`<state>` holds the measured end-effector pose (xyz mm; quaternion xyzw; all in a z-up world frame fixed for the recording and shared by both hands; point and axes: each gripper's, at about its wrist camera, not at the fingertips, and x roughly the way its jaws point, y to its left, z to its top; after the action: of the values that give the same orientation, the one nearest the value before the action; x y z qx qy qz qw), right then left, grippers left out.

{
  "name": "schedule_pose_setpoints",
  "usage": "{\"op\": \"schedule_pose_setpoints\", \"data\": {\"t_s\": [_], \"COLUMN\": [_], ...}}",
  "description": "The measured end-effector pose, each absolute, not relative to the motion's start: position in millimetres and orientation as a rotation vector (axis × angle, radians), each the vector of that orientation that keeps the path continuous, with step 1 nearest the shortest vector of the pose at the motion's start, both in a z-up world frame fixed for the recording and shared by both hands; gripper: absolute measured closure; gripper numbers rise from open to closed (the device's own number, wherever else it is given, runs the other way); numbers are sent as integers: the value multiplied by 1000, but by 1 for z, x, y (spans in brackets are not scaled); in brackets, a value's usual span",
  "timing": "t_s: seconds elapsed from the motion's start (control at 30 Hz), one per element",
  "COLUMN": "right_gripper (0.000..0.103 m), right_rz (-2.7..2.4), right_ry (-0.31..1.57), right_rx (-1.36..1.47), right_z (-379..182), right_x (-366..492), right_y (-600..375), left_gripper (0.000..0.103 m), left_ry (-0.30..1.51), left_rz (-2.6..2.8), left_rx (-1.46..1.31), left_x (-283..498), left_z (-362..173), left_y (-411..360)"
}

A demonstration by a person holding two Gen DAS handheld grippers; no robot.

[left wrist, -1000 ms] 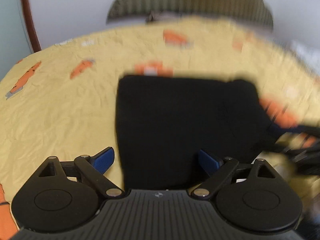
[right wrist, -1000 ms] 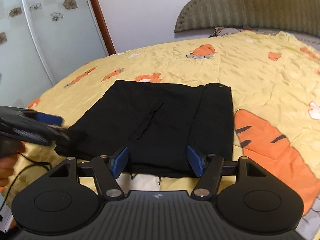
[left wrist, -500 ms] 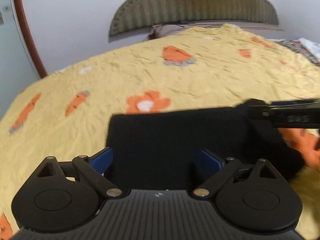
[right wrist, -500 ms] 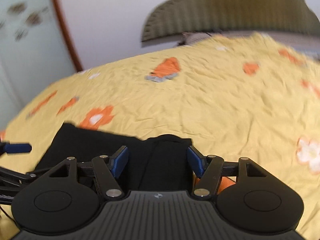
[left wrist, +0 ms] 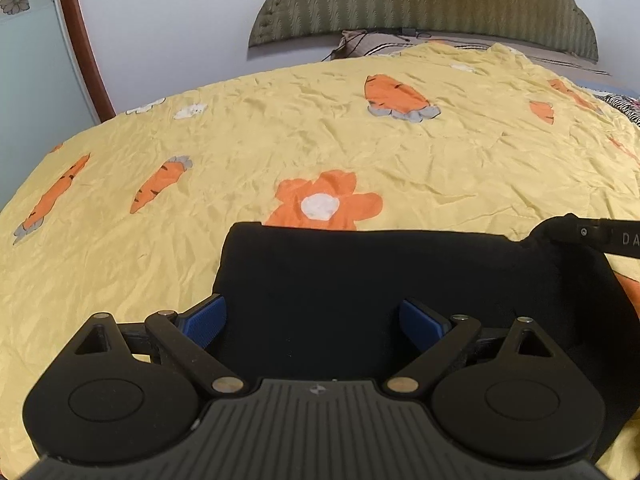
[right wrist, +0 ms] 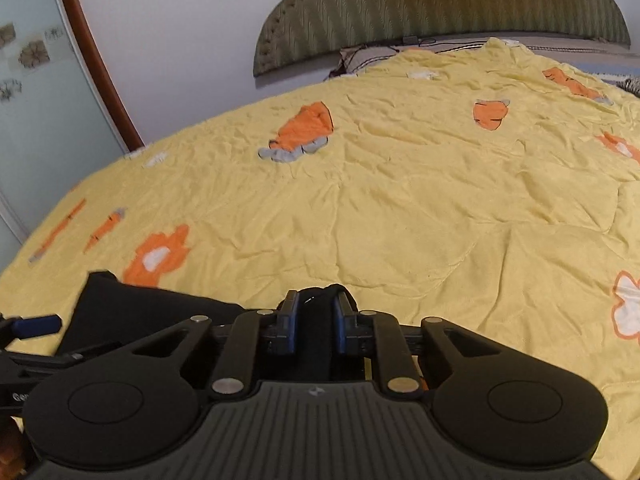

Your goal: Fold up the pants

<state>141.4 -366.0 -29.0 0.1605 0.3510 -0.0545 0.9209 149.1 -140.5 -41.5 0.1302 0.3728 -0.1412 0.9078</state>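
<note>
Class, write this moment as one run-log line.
task: fold pants | right gripper: closing on black pants corner | left gripper: open over pants | surface: yellow bedspread

Left gripper (left wrist: 312,316): jaws spread wide, blue pads (left wrist: 206,316) apart, tilted downward, nothing pinched between them. Right gripper (right wrist: 316,320): jaws closing, pads nearly together on a fold of black pants (right wrist: 320,294), tilted downward. Sliver of a hand (right wrist: 10,450) at the right view's lower left edge.
</note>
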Motion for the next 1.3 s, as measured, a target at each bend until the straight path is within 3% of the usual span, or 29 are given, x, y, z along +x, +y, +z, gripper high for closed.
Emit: {"op": "schedule_pose_setpoints", "data": {"t_s": [0.27,0.5,0.57,0.67,0.8,0.9,1.17,1.3], "right_gripper": [81,81,81,79,56,55,53,52], "right_rz": [-115,-66,-92,-104,-56,-90,-85,-89], "right_ry": [612,729,724,666,663,711,671,670], "right_rx": [265,157,173,153,127,127,137,139], "right_z": [10,-25,-21,1,1,-18,-26,-25], "right_x": [64,46,47,33,20,26,21,22], "right_y": [-335,-302,-303,-295,-284,-287,-290,-291], "left_gripper": [8,7,13,11,8,11,9,8], "left_ry": [776,816,825,803,788,834,769,773], "left_rz": [-290,-267,-249,-265,-290,-288,65,28], "left_rx": [243,184,223,174,144,151,288,183], "left_x": [125,80,80,71,52,43,-8,-11], "left_z": [-28,-35,-39,-23,-9,-6,57,82], "left_y": [-123,-102,-103,-92,-81,-69,78,98]}}
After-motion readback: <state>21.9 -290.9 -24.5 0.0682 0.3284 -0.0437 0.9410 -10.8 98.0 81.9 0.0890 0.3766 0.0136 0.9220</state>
